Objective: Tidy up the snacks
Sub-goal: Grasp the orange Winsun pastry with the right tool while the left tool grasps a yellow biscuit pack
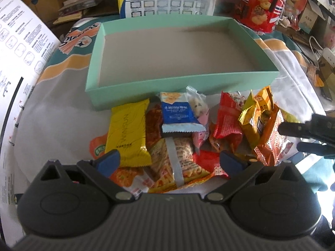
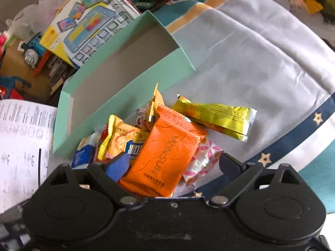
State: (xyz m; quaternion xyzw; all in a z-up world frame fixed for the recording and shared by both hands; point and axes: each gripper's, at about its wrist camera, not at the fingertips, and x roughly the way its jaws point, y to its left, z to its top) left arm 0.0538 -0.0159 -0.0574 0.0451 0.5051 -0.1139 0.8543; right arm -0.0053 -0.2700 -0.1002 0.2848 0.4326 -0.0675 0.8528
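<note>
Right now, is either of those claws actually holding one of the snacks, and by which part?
Nothing is held. The left claw and right claw are both open above the pile of snack packets; the mint-green cardboard box has no snacks inside.

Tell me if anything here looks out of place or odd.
Every snack lies in a jumbled, overlapping pile on the grey cloth in front of the shallow mint-green cardboard box, which holds nothing. One long yellow-green foil packet lies apart at the pile's edge. Nothing looks torn or spilled. Both the left gripper and the right gripper are open.
</note>
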